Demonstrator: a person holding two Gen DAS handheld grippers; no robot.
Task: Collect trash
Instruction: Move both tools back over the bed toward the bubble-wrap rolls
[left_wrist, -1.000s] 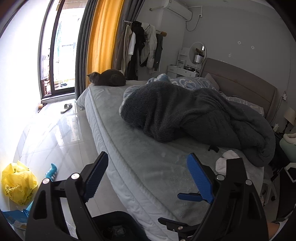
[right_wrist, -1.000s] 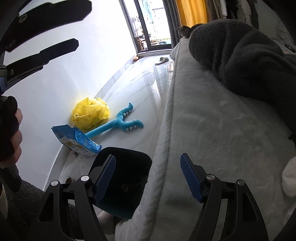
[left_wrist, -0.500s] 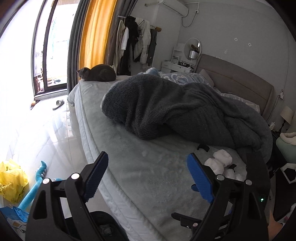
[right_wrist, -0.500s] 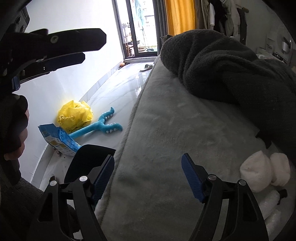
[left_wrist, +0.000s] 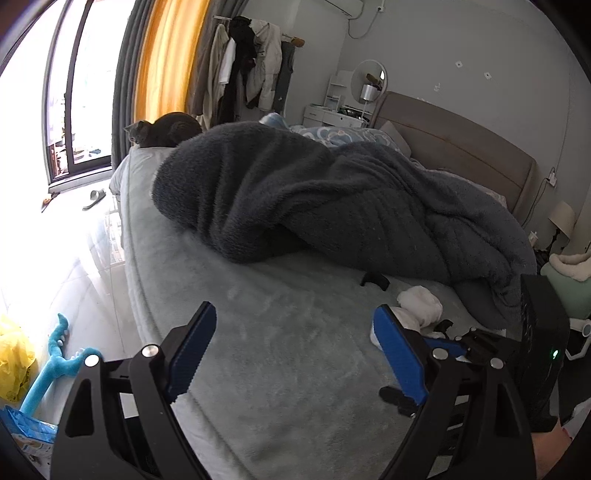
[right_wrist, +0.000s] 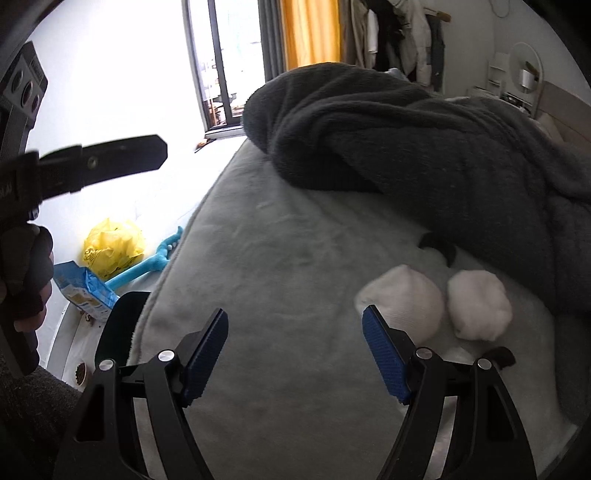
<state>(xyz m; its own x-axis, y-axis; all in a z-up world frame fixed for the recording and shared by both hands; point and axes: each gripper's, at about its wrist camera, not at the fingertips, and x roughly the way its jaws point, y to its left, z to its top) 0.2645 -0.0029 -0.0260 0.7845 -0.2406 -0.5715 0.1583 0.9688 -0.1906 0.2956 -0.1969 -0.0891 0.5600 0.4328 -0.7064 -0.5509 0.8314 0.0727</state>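
Right wrist view: two white crumpled tissue balls (right_wrist: 436, 306) lie side by side on the grey bed (right_wrist: 295, 295), close to its near edge and just below the hem of the dark fleece blanket (right_wrist: 424, 147). A second ago only a sliver of white showed at the right rim; now both balls sit just right of the right gripper (right_wrist: 295, 354), whose blue pads stand apart with only bedcover between them. A small black clip (right_wrist: 439, 245) lies at the blanket's hem above the balls. The left gripper (left_wrist: 291, 354) is likewise spread and empty over the bedcover, and the tissues have come nearer to its right finger than before. On the floor beside the bed's left edge lie a yellow plastic bag (right_wrist: 112, 251), a blue snack packet (right_wrist: 83, 291) and a turquoise toy (right_wrist: 147, 266). A grey cat (left_wrist: 162, 129) sits at the bed's far corner.
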